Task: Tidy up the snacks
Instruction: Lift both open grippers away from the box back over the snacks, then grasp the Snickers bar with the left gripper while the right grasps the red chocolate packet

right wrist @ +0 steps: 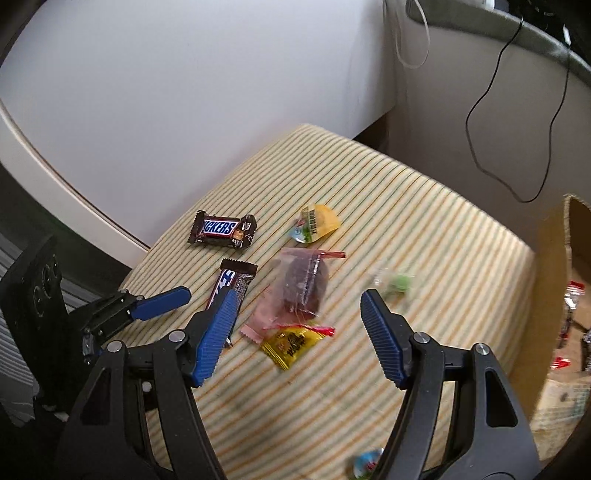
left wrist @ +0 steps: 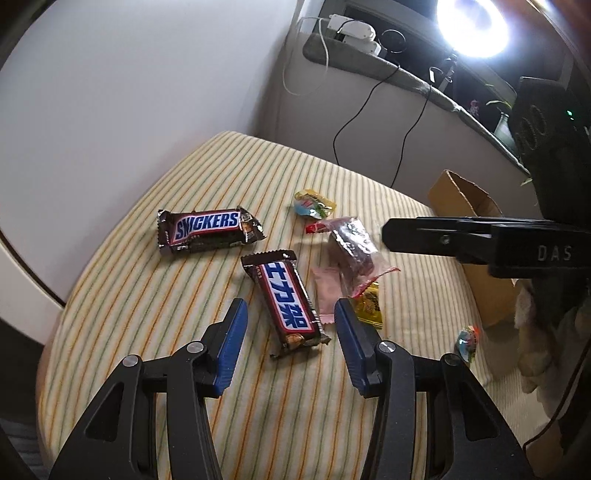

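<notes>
Snacks lie on a striped cushion [left wrist: 147,295]. A Snickers bar [left wrist: 207,229] lies at the far left, also in the right wrist view [right wrist: 221,229]. A second Snickers bar [left wrist: 286,304] lies between the fingers of my open, empty left gripper [left wrist: 290,314]. A clear bag with a dark snack [left wrist: 352,247] [right wrist: 303,286], a pink packet [left wrist: 327,295], a yellow packet [right wrist: 290,345] and a yellow-green jelly cup [right wrist: 314,223] lie around. My right gripper [right wrist: 297,304] is open and empty, hovering above the clear bag. A blurred green candy [right wrist: 397,282] is near its right finger.
A cardboard box [left wrist: 476,236] with wrapped snacks inside [right wrist: 570,314] stands at the cushion's right edge. A small round candy [left wrist: 467,341] lies near the box. A white wall is behind, with cables and a bright lamp [left wrist: 472,26] at the back right.
</notes>
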